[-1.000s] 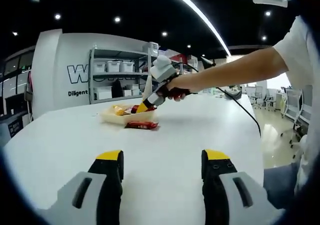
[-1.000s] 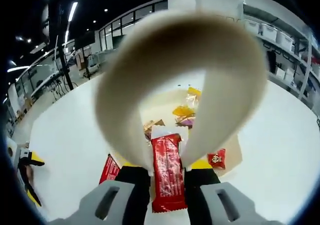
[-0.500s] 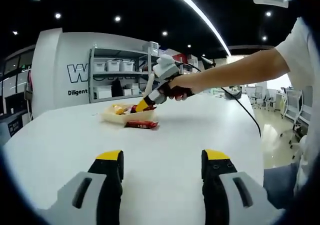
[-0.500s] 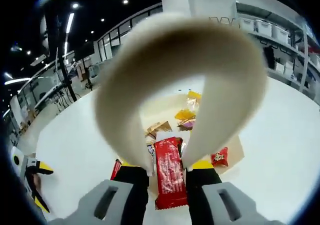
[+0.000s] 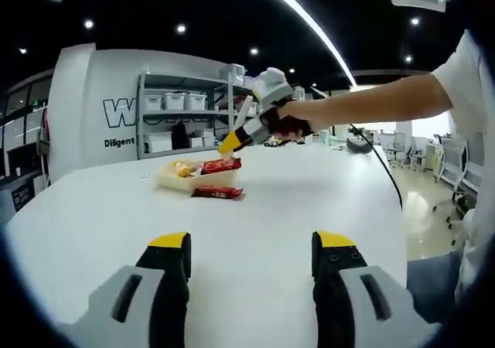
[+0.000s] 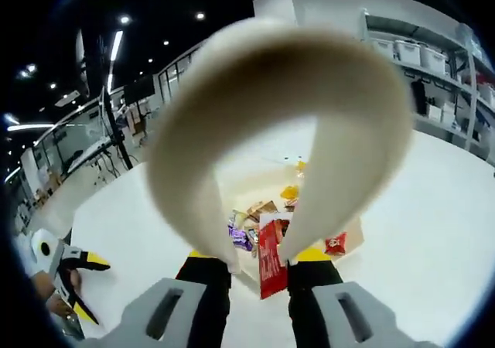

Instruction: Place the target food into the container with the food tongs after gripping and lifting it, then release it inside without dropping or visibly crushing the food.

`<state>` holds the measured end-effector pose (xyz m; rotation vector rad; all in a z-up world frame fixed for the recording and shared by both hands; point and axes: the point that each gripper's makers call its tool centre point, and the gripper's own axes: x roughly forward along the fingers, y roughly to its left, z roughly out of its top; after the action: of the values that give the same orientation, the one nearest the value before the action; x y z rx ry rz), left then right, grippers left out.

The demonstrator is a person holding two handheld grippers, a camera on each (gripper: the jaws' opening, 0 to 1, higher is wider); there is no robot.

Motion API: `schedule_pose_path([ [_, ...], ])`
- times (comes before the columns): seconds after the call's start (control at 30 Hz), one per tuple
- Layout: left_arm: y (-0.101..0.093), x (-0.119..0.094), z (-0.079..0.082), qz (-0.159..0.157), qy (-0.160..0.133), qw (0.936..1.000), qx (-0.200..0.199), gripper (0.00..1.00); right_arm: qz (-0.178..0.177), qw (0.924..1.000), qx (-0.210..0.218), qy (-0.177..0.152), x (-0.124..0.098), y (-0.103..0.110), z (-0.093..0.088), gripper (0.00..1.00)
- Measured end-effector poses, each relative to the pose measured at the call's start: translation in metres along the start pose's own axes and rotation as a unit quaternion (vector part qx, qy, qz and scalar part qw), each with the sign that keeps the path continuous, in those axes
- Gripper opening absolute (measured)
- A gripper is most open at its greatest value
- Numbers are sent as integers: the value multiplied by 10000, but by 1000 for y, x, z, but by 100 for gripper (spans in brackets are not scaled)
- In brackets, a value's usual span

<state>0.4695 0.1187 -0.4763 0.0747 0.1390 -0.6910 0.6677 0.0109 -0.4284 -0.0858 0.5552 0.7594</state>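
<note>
My right gripper (image 6: 259, 255) is shut on cream food tongs (image 6: 278, 93), whose loop curves up in front of the lens. The tong tips pinch a red snack packet (image 6: 271, 261), and it hangs in the air above the cream tray (image 6: 354, 230). The tray holds several wrapped snacks (image 6: 255, 211) and a small red packet (image 6: 336, 245). In the left gripper view a hand holds that right gripper (image 5: 259, 127) with the red packet (image 5: 222, 165) dangling just over the tray (image 5: 174, 181). My left gripper (image 5: 252, 243) rests low near the table's front, open and holding nothing.
A second red packet (image 5: 220, 193) lies on the white table (image 5: 255, 209) just in front of the tray. Shelves with white bins (image 5: 178, 104) stand behind the table. The left gripper (image 6: 73, 274) shows at the far left of the right gripper view.
My right gripper has risen with the tongs, lifting the red packet from tray level into the air above the tray. The left gripper has not moved.
</note>
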Motion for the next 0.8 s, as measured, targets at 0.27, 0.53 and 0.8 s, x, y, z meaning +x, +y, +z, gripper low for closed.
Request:
schedule_pose_path([
  [0.27, 1, 0, -2, 23, 56, 10000, -51, 62, -51, 9997, -232, 67, -5, 10, -1, 19],
  [0.53, 0, 0, -3, 28, 70, 10000, 0, 62, -158, 9996, -217, -114, -20, 4, 8, 18],
  [0.8, 1, 0, -3, 45, 68, 10000, 25, 62, -34, 9994, -326, 53, -24, 16, -8, 18],
])
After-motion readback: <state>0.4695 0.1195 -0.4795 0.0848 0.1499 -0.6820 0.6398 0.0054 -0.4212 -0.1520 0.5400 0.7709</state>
